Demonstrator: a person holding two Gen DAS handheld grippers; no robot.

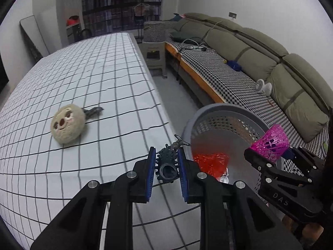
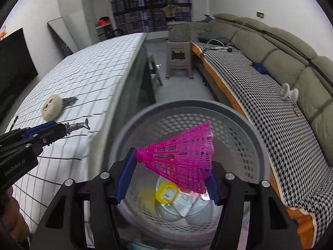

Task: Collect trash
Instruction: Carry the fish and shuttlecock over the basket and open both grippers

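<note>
My left gripper (image 1: 166, 163) is shut on a dark knobbly rubber toy with a fish tail (image 1: 167, 166), held over the table's right edge, just left of the grey perforated basket (image 1: 218, 108). The right wrist view shows this gripper (image 2: 60, 130) at the left, the toy's tail (image 2: 80, 126) sticking out of it. My right gripper (image 2: 170, 175) is shut on a pink plastic shuttlecock (image 2: 183, 154) lying crosswise between the pads, directly above the basket (image 2: 187, 106). The left wrist view has the shuttlecock (image 1: 270, 139) over the basket's right rim.
A red crinkled wrapper (image 1: 210, 162), a yellow ring (image 2: 166, 191) and clear packaging lie in the basket. A round plush face (image 1: 67, 124) and a small dark item (image 1: 93, 111) rest on the checked tablecloth (image 1: 83, 73). A sofa (image 1: 260, 48) runs along the right; a grey stool (image 2: 179, 58) stands beyond.
</note>
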